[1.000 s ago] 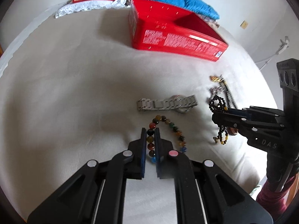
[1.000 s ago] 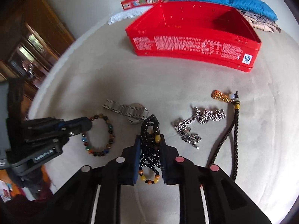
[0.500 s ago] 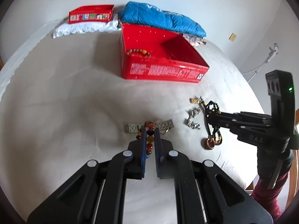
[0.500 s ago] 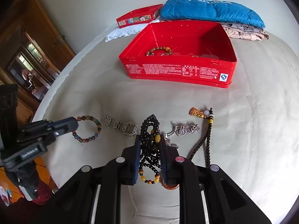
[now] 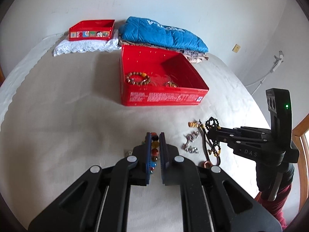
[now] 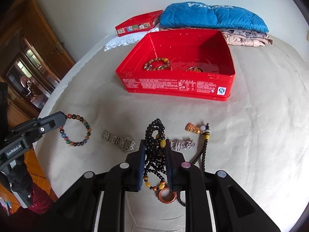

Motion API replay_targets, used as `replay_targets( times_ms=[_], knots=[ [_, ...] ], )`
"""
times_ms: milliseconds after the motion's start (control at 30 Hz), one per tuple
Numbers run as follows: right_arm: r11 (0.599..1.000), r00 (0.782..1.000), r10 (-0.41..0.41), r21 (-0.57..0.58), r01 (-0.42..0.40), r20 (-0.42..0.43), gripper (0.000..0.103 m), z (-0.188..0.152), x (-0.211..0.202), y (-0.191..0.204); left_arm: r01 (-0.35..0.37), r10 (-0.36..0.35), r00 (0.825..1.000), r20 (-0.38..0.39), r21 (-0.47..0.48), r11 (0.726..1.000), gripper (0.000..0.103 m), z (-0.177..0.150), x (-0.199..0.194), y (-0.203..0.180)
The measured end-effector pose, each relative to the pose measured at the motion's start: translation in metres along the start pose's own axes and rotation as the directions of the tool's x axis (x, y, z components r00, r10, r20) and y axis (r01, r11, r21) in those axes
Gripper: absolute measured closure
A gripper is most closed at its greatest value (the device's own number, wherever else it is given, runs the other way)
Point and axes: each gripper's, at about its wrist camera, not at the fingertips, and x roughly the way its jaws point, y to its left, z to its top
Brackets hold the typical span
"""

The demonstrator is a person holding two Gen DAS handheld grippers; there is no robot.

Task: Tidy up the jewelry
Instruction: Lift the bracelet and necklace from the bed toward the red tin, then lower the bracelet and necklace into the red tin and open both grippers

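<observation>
Behind you, a plain white wall (image 5: 154, 3) rises past the cream-covered bed (image 6: 260, 116), with a brown wooden glass-fronted cabinet (image 6: 32, 61) at the left in daylight.

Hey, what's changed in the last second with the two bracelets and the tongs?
Both tongs rose off the bed. The left tongs lifted the multicoloured bead bracelet; the right tongs lifted the black bead strand. Both grips stayed shut. The watch, silver chain and red tin stayed put.
</observation>
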Motion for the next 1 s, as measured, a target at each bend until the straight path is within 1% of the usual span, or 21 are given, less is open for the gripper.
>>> replay_targets(
  times_ms=[133,267,433,500,600,667,767,867,1000],
  knots=[
    [1.000,0.999,-0.008,0.011,0.007,0.032,0.084,0.012,-0.008,-0.005,-0.001,0.001,1.000,0.019,0.003,1.000,0.097,0.014,0.000,-0.003],
    [1.000,0.995,-0.023,0.017,0.022,0.092,0.084,0.033,-0.020,-0.007,0.001,-0.001,0.999,0.044,0.010,1.000,0.097,0.032,0.002,-0.008],
    [0.998,0.985,-0.051,0.042,0.045,0.166,0.084,0.069,-0.026,-0.014,-0.001,-0.002,0.996,0.090,0.027,1.000,0.097,0.069,0.010,-0.020],
    [0.997,0.980,-0.064,0.050,0.055,0.186,0.084,0.085,-0.024,-0.018,0.015,-0.017,0.995,0.096,0.024,1.000,0.097,0.085,0.018,-0.023],
    [0.996,0.976,-0.070,0.074,0.056,0.207,0.084,0.111,-0.015,-0.026,0.041,-0.043,0.993,0.107,0.016,0.999,0.097,0.107,0.033,-0.027],
    [0.995,0.973,-0.072,0.086,0.055,0.219,0.084,0.130,-0.005,-0.033,0.046,-0.047,0.992,0.117,0.015,0.999,0.097,0.121,0.044,-0.030],
    [0.993,0.973,-0.095,0.095,0.076,0.211,0.084,0.150,0.014,-0.042,0.056,-0.056,0.992,0.117,0.007,0.998,0.097,0.142,0.067,-0.031],
    [0.991,0.976,-0.105,0.101,0.087,0.190,0.084,0.163,0.038,-0.053,0.053,-0.052,0.993,0.103,0.001,0.999,0.097,0.159,0.099,-0.031],
    [0.989,0.981,-0.111,0.113,0.094,0.157,0.084,0.166,0.066,-0.069,0.062,-0.062,0.997,0.052,-0.010,0.998,0.097,0.164,0.139,-0.024]
  ],
)
